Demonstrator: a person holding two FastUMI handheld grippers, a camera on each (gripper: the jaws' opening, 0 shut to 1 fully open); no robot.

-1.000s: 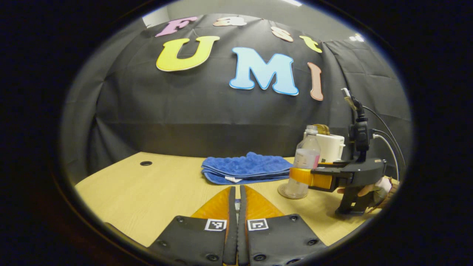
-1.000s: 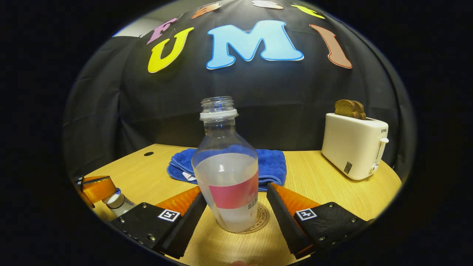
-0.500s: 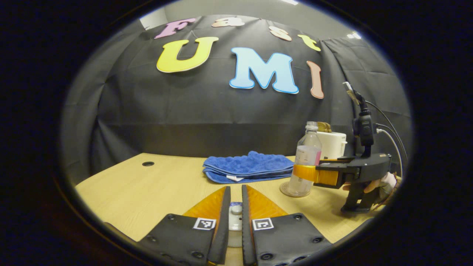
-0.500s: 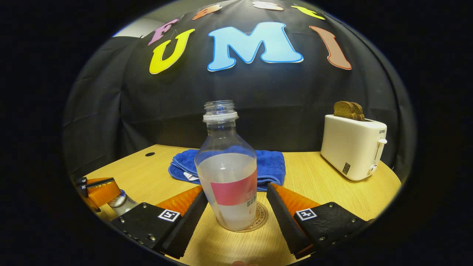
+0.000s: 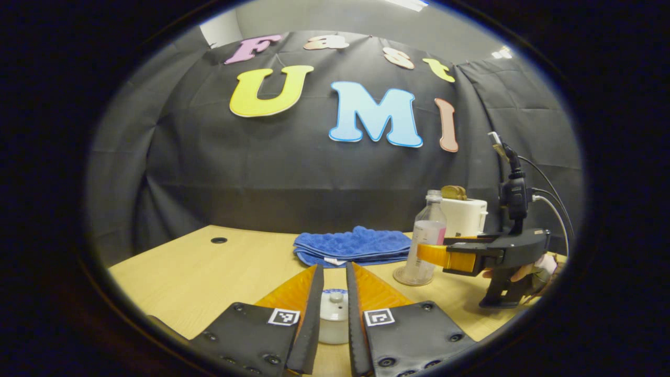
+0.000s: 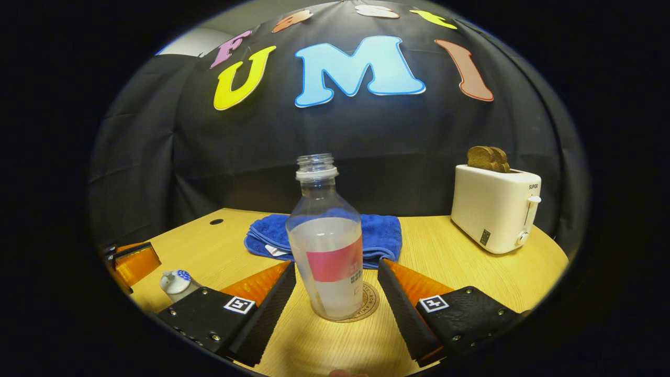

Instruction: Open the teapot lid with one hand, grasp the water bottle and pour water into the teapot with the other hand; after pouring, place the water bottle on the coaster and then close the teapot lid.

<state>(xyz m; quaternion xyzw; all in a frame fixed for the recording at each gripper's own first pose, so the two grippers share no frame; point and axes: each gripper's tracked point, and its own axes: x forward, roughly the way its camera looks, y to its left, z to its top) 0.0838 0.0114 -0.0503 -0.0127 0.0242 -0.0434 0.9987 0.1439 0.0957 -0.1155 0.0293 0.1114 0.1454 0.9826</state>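
The left tool [image 5: 333,309] has let go and backed off the teapot lid [image 5: 334,305] (lid sits on). The right tool [image 6: 335,290] is wide open, pulled back from the water bottle [image 6: 327,251] standing on its coaster [image 6: 369,305].

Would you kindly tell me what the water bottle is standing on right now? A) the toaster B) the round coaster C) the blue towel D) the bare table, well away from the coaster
B: the water bottle stands upright on the round coaster, between the open fingers of the right hand-held gripper, which do not touch it.
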